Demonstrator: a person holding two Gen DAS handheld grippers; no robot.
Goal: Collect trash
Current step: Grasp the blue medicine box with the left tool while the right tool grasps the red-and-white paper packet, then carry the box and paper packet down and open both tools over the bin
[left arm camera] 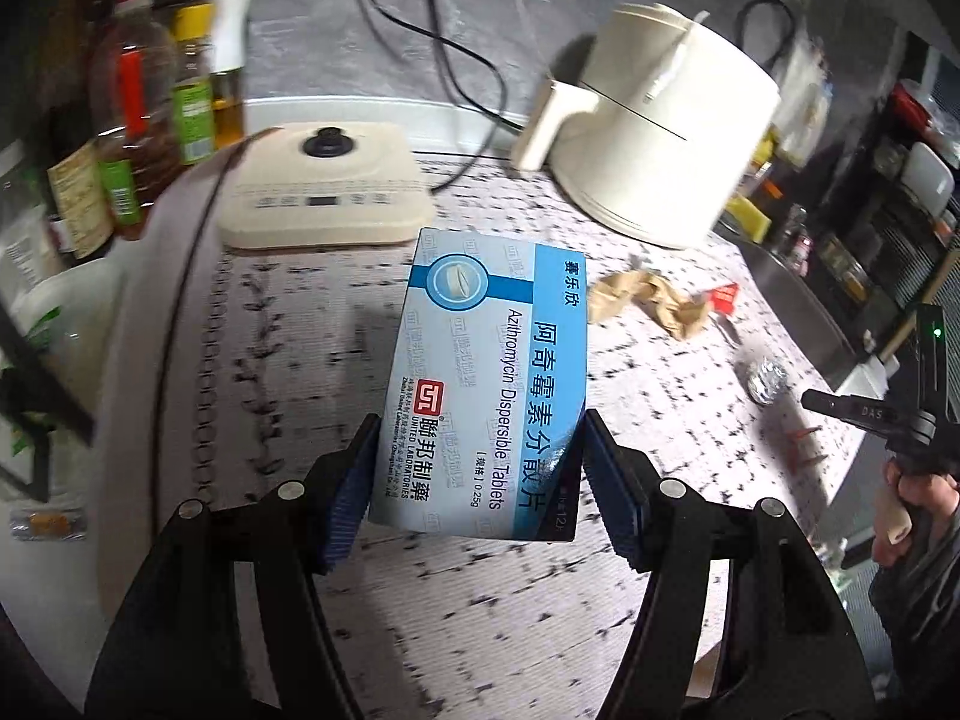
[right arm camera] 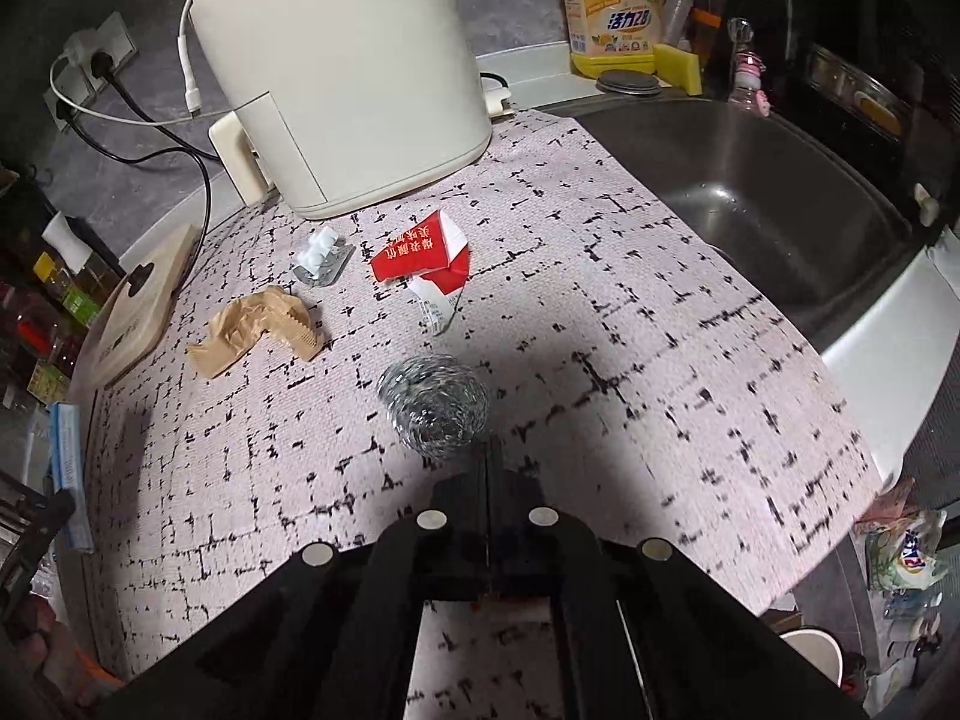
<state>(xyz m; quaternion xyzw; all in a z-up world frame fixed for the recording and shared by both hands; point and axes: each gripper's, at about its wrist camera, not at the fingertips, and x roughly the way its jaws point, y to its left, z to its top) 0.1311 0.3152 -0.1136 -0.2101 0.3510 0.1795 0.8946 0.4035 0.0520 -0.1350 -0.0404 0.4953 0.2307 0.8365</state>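
My left gripper [left arm camera: 480, 456] is shut on a blue and white medicine box [left arm camera: 486, 372] and holds it above the patterned mat [left arm camera: 288, 324]. The box also shows at the left edge of the right wrist view [right arm camera: 66, 468]. My right gripper [right arm camera: 489, 450] is shut and empty, just in front of a crumpled foil ball [right arm camera: 433, 411]. On the mat lie a crumpled brown paper [right arm camera: 258, 330], a torn red and white carton [right arm camera: 426, 258] and a blister pack with white bits [right arm camera: 321, 258]. The brown paper [left arm camera: 648, 300] and foil ball [left arm camera: 765, 381] also show in the left wrist view.
A cream air fryer [right arm camera: 342, 66] stands at the back of the mat, beside a flat cream appliance [left arm camera: 324, 186]. A steel sink [right arm camera: 780, 192] lies to the right with a yellow detergent bottle [right arm camera: 612, 6] behind it. Oil bottles [left arm camera: 138, 108] stand at the far left.
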